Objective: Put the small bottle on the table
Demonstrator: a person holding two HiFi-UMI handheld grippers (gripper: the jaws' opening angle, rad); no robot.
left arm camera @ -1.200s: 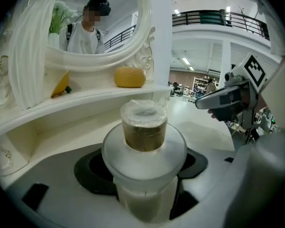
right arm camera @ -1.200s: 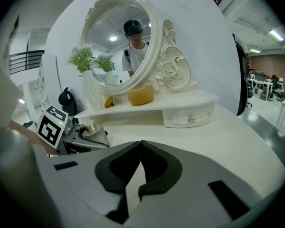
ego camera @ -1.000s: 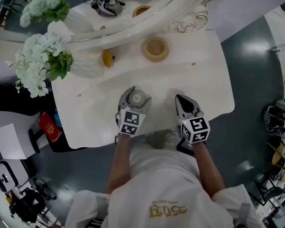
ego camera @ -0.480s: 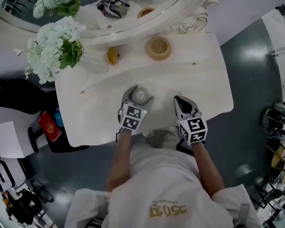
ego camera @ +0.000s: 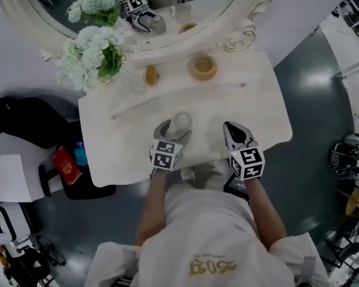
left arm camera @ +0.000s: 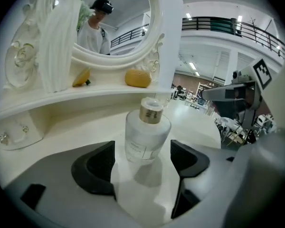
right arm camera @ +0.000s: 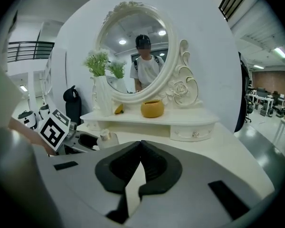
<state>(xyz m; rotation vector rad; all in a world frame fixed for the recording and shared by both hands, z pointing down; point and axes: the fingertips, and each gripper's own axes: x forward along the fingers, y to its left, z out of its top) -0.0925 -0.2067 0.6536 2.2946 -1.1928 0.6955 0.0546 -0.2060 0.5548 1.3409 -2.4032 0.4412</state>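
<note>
The bottle [left arm camera: 145, 134] stands upright on the white worktop [ego camera: 254, 109], near its front edge and left of the middle. The left gripper [left arm camera: 141, 151] reaches around it. Its 2 fingers [left arm camera: 97, 167] have just been opening and now stand wide apart, 1 on each side of the bottle, with a clear gap to the glass on both sides, so nothing is gripped. Only the left gripper view shows those gaps. It also shows the bottle's frosted body, pale label and gold collar under a clear cap. In the head view the bottle's top is a pale disc between the finger ends, and contact cannot be judged there.

The right gripper [right arm camera: 141, 148] is held near the front edge, well to the right of the bottle. Its own view shows the 2 black pads [right arm camera: 118, 167] pressed together with nothing between them. That view also takes in the bottle and the left gripper low at the left, a drawer [right arm camera: 187, 133] with 2 knobs under the shelf, and the person [right arm camera: 145, 65] reflected in the oval mirror [right arm camera: 133, 23]. The head view gives none of these plainly.

The head view alone shows the whole layout. White flowers [ego camera: 96, 52] stand at the back left in a vase [left arm camera: 61, 42], with a lemon [ego camera: 151, 75] beside it. A yellow pot [ego camera: 203, 66] sits further right on the shelf. Around the worktop is grey floor [ego camera: 323, 100], with a red item [ego camera: 64, 160] to the left.
</note>
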